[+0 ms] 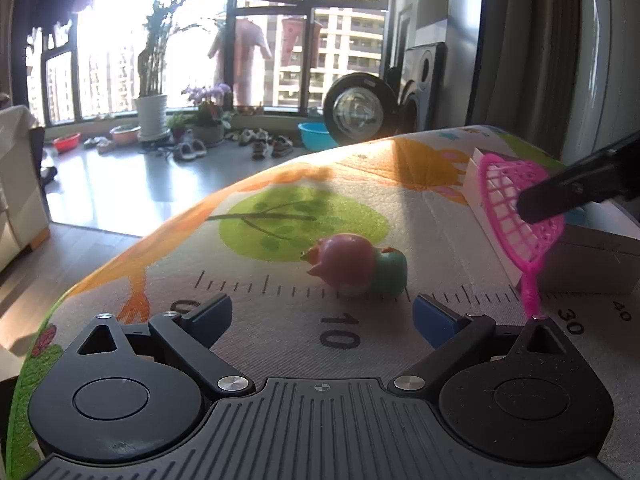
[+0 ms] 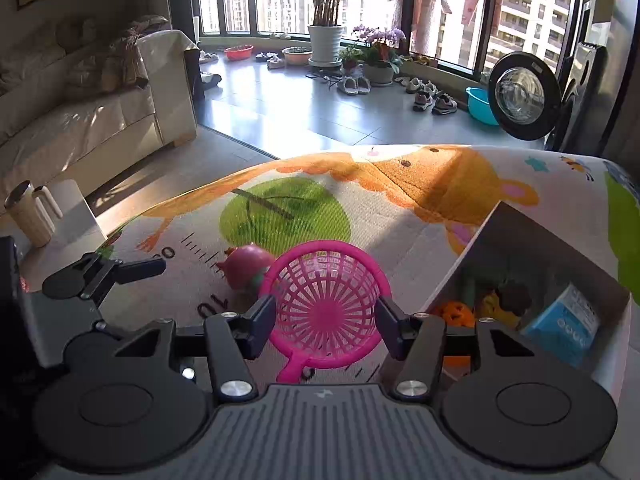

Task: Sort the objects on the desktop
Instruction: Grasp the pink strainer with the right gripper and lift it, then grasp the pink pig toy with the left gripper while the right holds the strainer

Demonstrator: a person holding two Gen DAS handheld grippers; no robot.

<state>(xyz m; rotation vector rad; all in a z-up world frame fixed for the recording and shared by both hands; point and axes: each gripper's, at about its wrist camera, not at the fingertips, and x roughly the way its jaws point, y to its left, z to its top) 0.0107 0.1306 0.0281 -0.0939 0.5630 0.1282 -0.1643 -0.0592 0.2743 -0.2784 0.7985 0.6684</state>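
Overhead, both grippers tilt down toward the worktop, which is covered by a soft, finely ribbed mat printed with a green tree, orange animals and a ruler scale. The right gripper has its jaws about halfway apart, one pad on each side of the net, touching its rim; the net is up off the mat and tilted. It is a bright pink plastic scoop, a round hoop with a spoked lattice basket and a thin flat handle pointing back toward the camera. The left gripper is low over the mat with its jaws spread wide and nothing between them. Just beyond those jaws lies the toy, a smooth rounded figure with a pink head, small pointed ears and a mint-green body, on its side beside the ruler marks. To the right stands the box, white, rigid and open-topped, holding an orange ball, yellow and dark shapes and a blue packet. In the left view one right finger crosses in front of the net, which hides part of the box. Beyond are a sofa, plants, shoes and a washer.
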